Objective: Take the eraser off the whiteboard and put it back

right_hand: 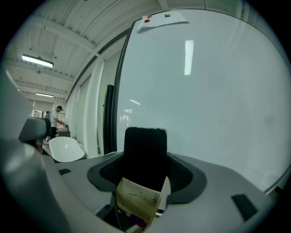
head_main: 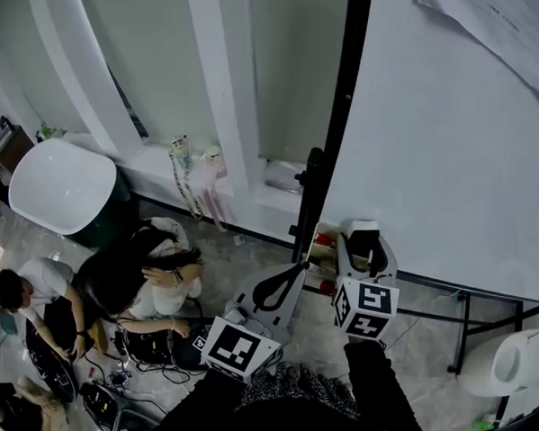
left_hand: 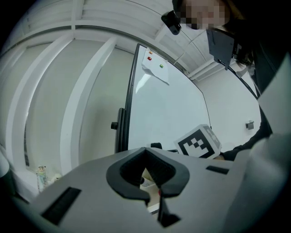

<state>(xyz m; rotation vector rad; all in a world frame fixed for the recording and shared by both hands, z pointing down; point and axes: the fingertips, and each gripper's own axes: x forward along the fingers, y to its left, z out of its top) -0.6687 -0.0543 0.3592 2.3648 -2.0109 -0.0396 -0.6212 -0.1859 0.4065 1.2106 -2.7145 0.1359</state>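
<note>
The eraser [right_hand: 145, 157], a black felt pad on a pale block, stands upright between the jaws of my right gripper [right_hand: 144, 186], which is shut on it. In the head view the right gripper [head_main: 366, 238] holds the eraser [head_main: 361, 227] just in front of the whiteboard [head_main: 454, 139], near its lower left corner and beside the black frame post [head_main: 333, 123]. The felt faces the whiteboard [right_hand: 204, 91]; I cannot tell whether they touch. My left gripper [head_main: 282, 290] hangs lower and to the left, its jaws together with nothing between them [left_hand: 153, 200].
A small shelf with red-capped markers [head_main: 322, 249] sits at the board's foot. A paper sheet [head_main: 504, 29] is pinned at the board's top. People sit on the floor at lower left [head_main: 149, 285] near a white tub chair [head_main: 59, 186]. The board's stand legs [head_main: 462, 333] spread at right.
</note>
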